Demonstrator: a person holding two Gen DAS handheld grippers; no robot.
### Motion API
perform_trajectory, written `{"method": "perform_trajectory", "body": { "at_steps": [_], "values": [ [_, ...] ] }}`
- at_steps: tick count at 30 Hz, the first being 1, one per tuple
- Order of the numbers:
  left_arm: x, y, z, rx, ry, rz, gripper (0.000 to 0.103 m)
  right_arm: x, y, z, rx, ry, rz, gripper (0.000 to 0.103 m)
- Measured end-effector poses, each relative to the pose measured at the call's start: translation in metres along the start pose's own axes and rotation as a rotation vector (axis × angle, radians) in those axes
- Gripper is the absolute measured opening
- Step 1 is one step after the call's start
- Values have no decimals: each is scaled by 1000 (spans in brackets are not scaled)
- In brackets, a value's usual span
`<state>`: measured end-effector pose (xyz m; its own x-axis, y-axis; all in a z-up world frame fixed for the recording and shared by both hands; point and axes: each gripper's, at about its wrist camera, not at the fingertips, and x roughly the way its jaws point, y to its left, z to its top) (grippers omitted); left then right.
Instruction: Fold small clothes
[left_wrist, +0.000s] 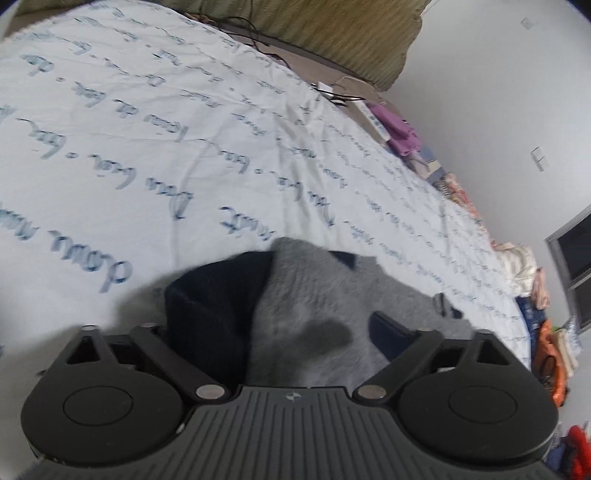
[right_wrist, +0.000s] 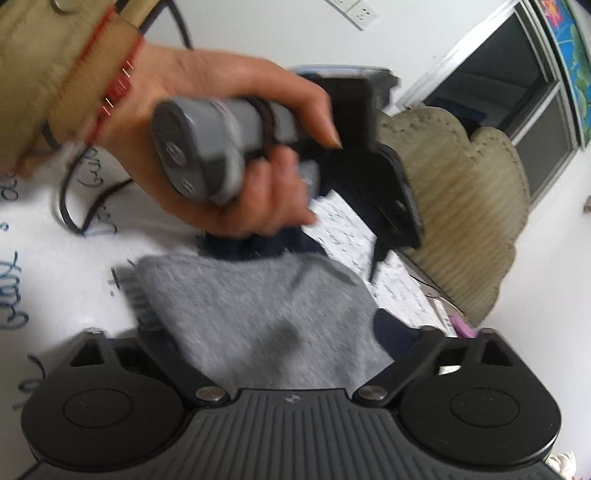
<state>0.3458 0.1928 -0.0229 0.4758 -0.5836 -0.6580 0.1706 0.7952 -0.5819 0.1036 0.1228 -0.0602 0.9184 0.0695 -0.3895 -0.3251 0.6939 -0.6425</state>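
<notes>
Both sets of jaws stand wide with fuzzy grey cloth bunched between them, the left gripper (left_wrist: 295, 314) over the end where the dark lining shows and the right gripper (right_wrist: 280, 325) at the other, though I cannot tell whether the pads actually pinch it. The small grey garment (left_wrist: 306, 295) lies on the white sheet with blue writing (left_wrist: 147, 147), probably laid there for a flat surface to fold on. The person's left hand (right_wrist: 229, 155) holds its tool low over the far edge, seemingly so both ends can be lifted together.
</notes>
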Motion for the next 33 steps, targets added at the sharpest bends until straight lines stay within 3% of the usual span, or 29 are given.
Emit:
{"method": "perform_trajectory", "body": {
  "at_steps": [2, 5, 6, 8, 9, 10, 13, 24, 33],
  "values": [
    [7, 2, 3, -36, 14, -20, 76, 4, 1, 1, -8, 2, 28, 59],
    [14, -2, 3, -37, 23, -4, 50, 6, 4, 0, -20, -1, 38, 50],
    [17, -3, 3, -38, 32, 11, 33, 5, 4, 0, -23, -7, 45, 46],
    [18, -5, 2, -46, 27, 43, 22, 5, 3, -1, -16, -9, 70, 28],
    [16, -7, 1, -46, 15, 53, 16, 5, 2, -2, -11, -7, 80, 25],
    [13, -11, -1, -32, 0, 65, 15, 4, 3, -2, -8, -6, 86, 16],
    [7, -31, -6, 44, -27, 147, 13, 0, 2, -6, -5, -25, 92, 11],
    [-1, -109, -14, 261, -61, 404, 12, -40, -41, -34, 82, -137, 36, 8],
    [-1, -173, -29, 368, -108, 498, 12, -63, -80, -70, 135, -148, -37, 6]
  ]
}}
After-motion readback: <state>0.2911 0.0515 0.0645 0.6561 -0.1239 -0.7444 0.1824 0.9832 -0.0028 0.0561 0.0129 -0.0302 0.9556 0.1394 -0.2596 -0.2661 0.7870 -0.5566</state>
